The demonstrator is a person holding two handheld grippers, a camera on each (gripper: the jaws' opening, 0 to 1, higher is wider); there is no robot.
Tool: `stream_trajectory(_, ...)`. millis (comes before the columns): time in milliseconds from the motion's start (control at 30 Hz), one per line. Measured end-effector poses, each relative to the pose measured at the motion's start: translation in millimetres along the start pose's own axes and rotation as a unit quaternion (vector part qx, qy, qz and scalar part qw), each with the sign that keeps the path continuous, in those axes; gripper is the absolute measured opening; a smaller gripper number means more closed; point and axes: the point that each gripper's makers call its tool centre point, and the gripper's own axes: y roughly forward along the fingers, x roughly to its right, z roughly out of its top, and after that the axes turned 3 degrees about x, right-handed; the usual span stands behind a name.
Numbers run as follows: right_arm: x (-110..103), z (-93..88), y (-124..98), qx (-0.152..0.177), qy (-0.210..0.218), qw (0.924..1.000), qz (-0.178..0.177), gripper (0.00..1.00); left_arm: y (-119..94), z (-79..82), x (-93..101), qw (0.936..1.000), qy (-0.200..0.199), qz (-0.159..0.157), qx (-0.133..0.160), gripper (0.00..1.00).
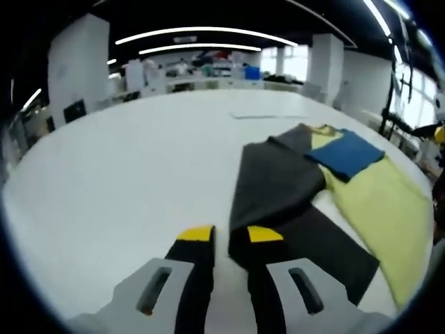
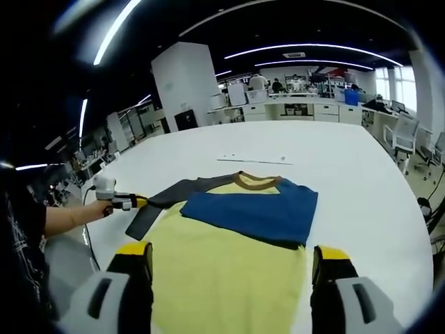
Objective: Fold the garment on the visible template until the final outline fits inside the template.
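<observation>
A yellow shirt point(image 2: 222, 271) with a brown collar point(image 2: 257, 180) lies flat on the white table point(image 2: 348, 160). Its blue part point(image 2: 257, 209) is folded across the chest. The dark grey sleeve point(image 2: 174, 191) reaches out to the left and doubles back in a fold point(image 1: 278, 188). My left gripper point(image 1: 222, 236) sits at that fold's corner, its jaws a narrow gap apart with white table between them and its right jaw over the cloth's edge. From the other side it shows as the left gripper point(image 2: 139, 202) touching the sleeve end. My right gripper point(image 2: 231, 254) hovers wide open over the yellow body point(image 1: 379, 202).
A thin grey line point(image 2: 254, 160) is marked on the table beyond the collar. A person's arm point(image 2: 59, 217) holds the left gripper at the table's left edge. Office chairs point(image 2: 410, 139) stand off the right side; desks and a white pillar point(image 2: 184, 83) are far behind.
</observation>
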Motion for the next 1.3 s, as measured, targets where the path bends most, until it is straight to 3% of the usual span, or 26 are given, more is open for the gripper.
stream_trajectory(133,2,-0.8,-1,0.001,0.004,1.0,-0.003,0.96,3,1.8,-0.8,0.9998,-0.022,0.003,0.0,0.0)
stream_trajectory(267,4,-0.8,-4,0.003,0.007,0.9999,-0.007,0.95,4,4.1,-2.3,0.9993,-0.035,0.014,0.003,0.0)
stream_trajectory(633,5,-2.5,-7,0.004,0.018,0.9998,-0.009,0.95,-6,36.5,8.7,0.9967,-0.059,0.023,0.05,0.0)
stream_trajectory(900,4,-2.7,-8,0.004,0.015,0.9999,-0.007,0.95,-10,65.8,25.8,0.995,-0.057,0.016,0.08,0.0)
stream_trajectory(1033,4,-2.7,-10,0.005,0.016,0.9998,-0.008,0.96,-10,73.3,36.3,0.9964,-0.037,0.018,0.074,0.0)
stream_trajectory(1300,4,-3.4,-14,0.01,0.01,0.9999,-0.009,0.97,-7,94.7,57.0,0.9948,-0.041,0.003,0.093,0.0)
